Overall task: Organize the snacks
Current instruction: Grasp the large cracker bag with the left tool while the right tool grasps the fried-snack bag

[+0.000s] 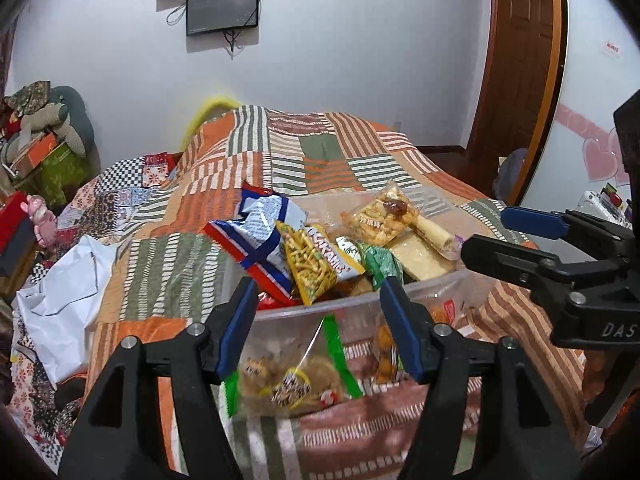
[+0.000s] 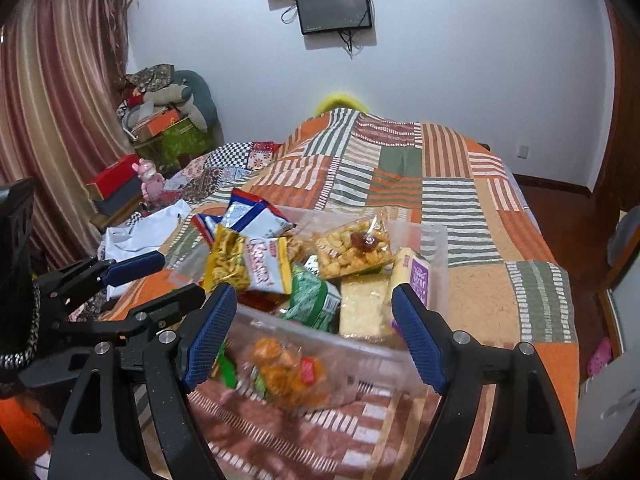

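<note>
- One clear plastic bin on the bed.
- Six snack packets on top of the heap: one blue and white, one yellow, one green, one of nuts, two pale bars.
- Two screens on the far wall.
- One white bag at the left.

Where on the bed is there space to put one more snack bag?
The quilt is bare beyond the clear snack bin and to its right, out to the bed's edge. It is crowded on the left, by the white bag, and the bin itself is heaped full.
</note>
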`<state>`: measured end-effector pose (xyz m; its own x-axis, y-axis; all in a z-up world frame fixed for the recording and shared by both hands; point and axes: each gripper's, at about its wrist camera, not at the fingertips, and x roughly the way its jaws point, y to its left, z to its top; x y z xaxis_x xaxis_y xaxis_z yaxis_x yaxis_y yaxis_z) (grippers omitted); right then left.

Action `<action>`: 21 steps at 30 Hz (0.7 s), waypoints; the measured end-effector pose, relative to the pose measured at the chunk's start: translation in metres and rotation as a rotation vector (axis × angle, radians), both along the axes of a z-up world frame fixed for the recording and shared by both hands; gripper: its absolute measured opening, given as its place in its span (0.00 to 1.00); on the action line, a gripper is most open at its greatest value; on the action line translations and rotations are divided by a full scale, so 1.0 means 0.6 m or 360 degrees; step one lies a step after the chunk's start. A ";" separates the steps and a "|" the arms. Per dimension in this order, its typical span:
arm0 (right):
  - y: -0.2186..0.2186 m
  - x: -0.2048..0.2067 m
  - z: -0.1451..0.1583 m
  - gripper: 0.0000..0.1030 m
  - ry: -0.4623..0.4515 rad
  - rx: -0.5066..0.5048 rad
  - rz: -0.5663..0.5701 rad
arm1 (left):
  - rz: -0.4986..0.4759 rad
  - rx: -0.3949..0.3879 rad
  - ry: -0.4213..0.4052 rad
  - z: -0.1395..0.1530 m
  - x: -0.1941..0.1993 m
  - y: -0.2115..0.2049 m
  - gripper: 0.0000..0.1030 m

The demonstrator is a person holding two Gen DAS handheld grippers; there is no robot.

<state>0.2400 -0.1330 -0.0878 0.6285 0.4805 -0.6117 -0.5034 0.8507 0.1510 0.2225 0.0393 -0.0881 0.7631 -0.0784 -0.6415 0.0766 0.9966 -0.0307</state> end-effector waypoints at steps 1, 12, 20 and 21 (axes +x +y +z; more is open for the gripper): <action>-0.002 -0.005 0.000 0.75 0.0000 0.0003 0.0003 | 0.0005 0.0006 -0.0001 0.000 -0.005 0.000 0.64; -0.003 -0.029 -0.037 0.76 0.0089 0.0004 0.0019 | 0.0044 -0.0001 0.0081 -0.029 -0.054 0.020 0.78; 0.010 -0.023 -0.084 0.80 0.0211 -0.0059 0.0054 | 0.0028 0.0017 0.0193 -0.078 -0.061 0.032 0.78; 0.014 -0.020 -0.088 0.80 0.0225 -0.0070 0.0057 | 0.0029 0.0017 0.0203 -0.083 -0.059 0.033 0.78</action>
